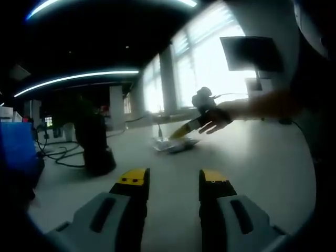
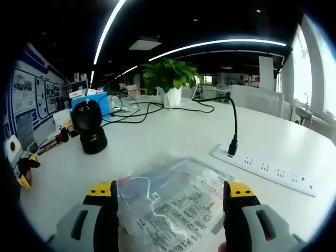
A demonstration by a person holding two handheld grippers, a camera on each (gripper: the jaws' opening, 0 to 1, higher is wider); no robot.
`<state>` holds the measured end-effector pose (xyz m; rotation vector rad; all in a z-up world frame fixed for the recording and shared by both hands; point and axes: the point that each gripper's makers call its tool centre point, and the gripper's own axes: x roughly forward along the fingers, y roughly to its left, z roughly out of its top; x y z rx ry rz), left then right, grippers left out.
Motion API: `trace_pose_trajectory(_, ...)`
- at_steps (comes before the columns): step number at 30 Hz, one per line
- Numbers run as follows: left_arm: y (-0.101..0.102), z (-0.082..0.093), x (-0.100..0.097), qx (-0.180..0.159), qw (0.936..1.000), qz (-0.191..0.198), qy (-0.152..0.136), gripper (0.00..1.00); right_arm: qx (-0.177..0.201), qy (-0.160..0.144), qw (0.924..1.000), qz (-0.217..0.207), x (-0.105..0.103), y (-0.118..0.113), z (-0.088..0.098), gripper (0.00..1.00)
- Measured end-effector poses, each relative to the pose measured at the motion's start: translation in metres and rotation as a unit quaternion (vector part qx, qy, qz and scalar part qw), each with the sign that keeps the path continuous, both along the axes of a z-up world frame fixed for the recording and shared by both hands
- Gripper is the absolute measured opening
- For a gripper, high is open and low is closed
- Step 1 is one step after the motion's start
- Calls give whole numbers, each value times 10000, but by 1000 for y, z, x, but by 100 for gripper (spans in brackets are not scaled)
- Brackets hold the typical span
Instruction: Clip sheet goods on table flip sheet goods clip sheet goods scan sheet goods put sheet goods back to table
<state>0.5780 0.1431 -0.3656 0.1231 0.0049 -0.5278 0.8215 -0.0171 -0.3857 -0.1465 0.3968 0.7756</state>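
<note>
Two grippers are at work over the white table [image 2: 157,131]; the right gripper [image 2: 170,202] hangs with its jaws wide apart on either side of the sheet goods [image 2: 176,202], a clear printed packet lying flat near the table's near edge, beside the power strip [image 2: 262,169]; the left gripper [image 1: 173,186] waits with jaws apart, holding nothing; best to lower onto one packet edge and close squarely, so the film doesn't slip before carrying it to the black scanner [image 2: 89,126].

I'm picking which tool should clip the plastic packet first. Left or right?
Right. The right tool is open with the clear packet lying on the table between its jaws. The left tool is open well short of the packet.
</note>
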Motion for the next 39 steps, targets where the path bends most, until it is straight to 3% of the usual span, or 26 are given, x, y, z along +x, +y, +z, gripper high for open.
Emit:
trace_pose_trajectory(4,-1,0,-1,13,10000,-5,1,30,-115,-121,9999,5,-2,-4,6,76)
trace_pose_trajectory(9,1,2,-1,-52,10000,26,-15,30,131,-223,9997,-12,-16,-8,26,76)
trace_pose_trajectory(15,1,4,-2,-99,9999,30,-34,30,496,-673,9962,-234,-43,-23,62,72)
trace_pose_trajectory(22,-1,5,-3,-95,9999,-17,-48,30,642,-874,9937,-277,-79,-39,81,71)
trace_pose_trajectory(32,0,2,0,28,10000,55,-48,30,725,-1057,9906,-473,-124,-74,90,70)
trace_pose_trajectory(35,1,2,0,46,10000,59,-59,30,988,-1185,9857,-681,-134,-85,95,69)
trace_pose_trajectory(39,-1,4,-1,49,9999,18,-112,30,1036,-1181,9842,-814,-155,-92,79,68)
